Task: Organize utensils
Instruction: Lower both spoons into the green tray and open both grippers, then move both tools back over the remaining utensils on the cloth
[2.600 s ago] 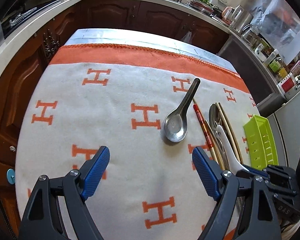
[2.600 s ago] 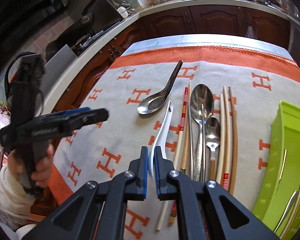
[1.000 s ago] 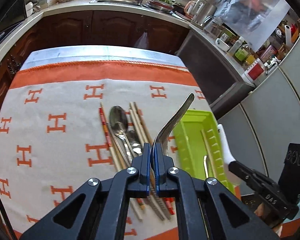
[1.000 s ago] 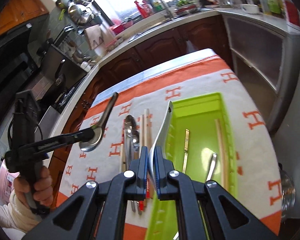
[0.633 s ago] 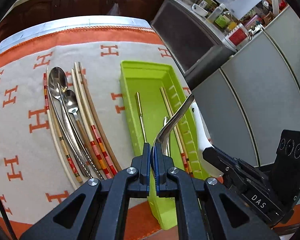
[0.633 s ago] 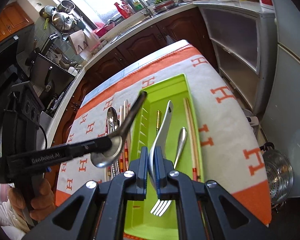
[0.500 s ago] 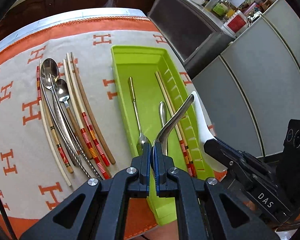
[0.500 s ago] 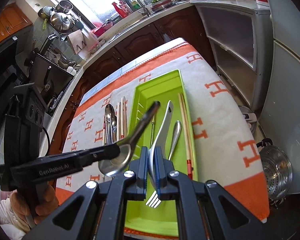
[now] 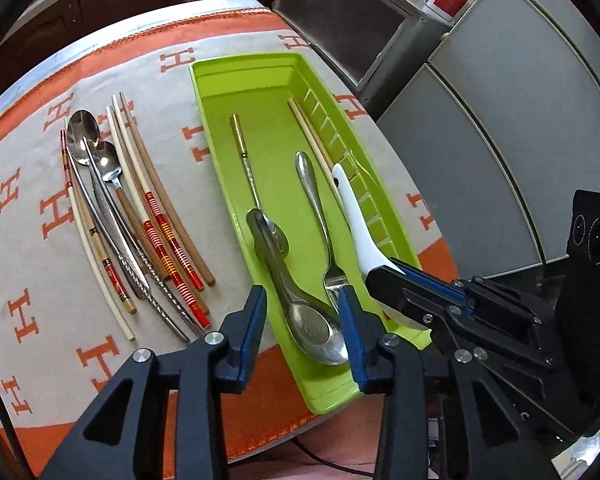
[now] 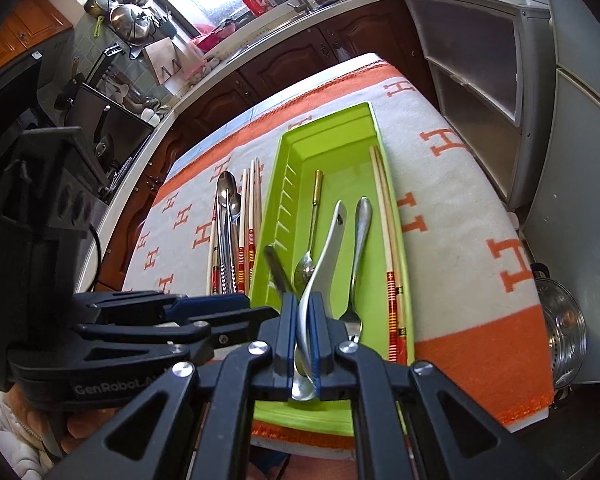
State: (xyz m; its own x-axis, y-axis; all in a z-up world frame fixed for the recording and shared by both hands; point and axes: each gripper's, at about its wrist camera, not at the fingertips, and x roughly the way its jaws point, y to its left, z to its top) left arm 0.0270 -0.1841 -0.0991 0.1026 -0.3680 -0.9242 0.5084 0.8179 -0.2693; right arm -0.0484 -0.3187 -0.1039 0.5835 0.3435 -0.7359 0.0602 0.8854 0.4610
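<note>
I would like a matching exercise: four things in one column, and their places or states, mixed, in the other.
Things:
1. metal soup spoon
2. white spoon
3. fork
4. red-striped chopsticks

Places or states:
A. on the cloth beside the green tray
B. clamped in the right tool
C. in the tray, between the opening fingers of the left tool
D. flat in the tray, untouched

Pairs: 1-C, 2-B, 3-D, 4-A

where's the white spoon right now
The white spoon is clamped in the right gripper, held over the right side of the green tray, above the fork and chopsticks in the left wrist view.
</note>
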